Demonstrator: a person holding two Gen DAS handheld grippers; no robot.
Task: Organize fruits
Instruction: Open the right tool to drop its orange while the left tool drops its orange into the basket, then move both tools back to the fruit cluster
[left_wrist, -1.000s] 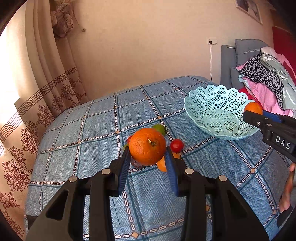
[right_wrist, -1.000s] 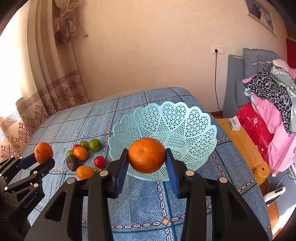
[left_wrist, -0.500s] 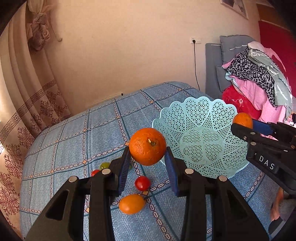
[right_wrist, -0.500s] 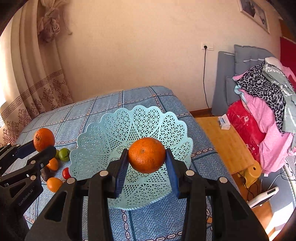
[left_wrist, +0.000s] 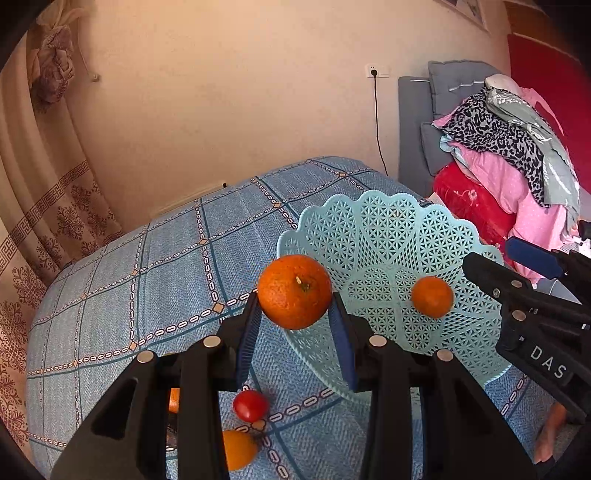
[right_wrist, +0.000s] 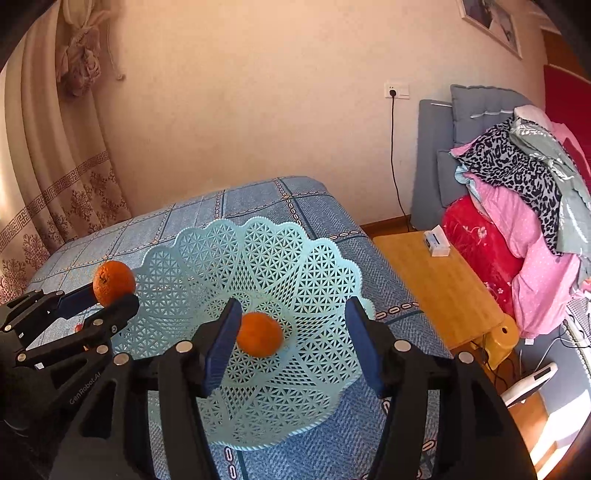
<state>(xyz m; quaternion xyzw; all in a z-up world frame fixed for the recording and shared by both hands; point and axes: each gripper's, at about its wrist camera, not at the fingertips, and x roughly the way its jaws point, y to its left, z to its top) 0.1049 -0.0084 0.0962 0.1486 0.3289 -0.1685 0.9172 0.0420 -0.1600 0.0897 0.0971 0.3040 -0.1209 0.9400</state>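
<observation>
inside a pale blue lattice basket (right_wrist: 325, 266) on a blue checked bedspread (left_wrist: 110, 295), 1 orange (right_wrist: 259, 334) is lying near the middle of the bowl, free of the right gripper (right_wrist: 291, 343), whose blue-padded jaws are standing wide apart on either side of it. just beyond the basket's left rim, the left gripper (left_wrist: 295, 325) is clamping a larger orange (left_wrist: 294, 291) between its pads, stem end facing the camera. beneath that gripper, a small red fruit (left_wrist: 250, 405) and a small orange fruit (left_wrist: 238, 448) are sitting on the bedspread, apart from the basket. beside the bed, a low wooden table (right_wrist: 436, 288) is carrying a small white box (right_wrist: 437, 245), and a heap of pink and patterned bedding (right_wrist: 524, 206) is filling the right side.
</observation>
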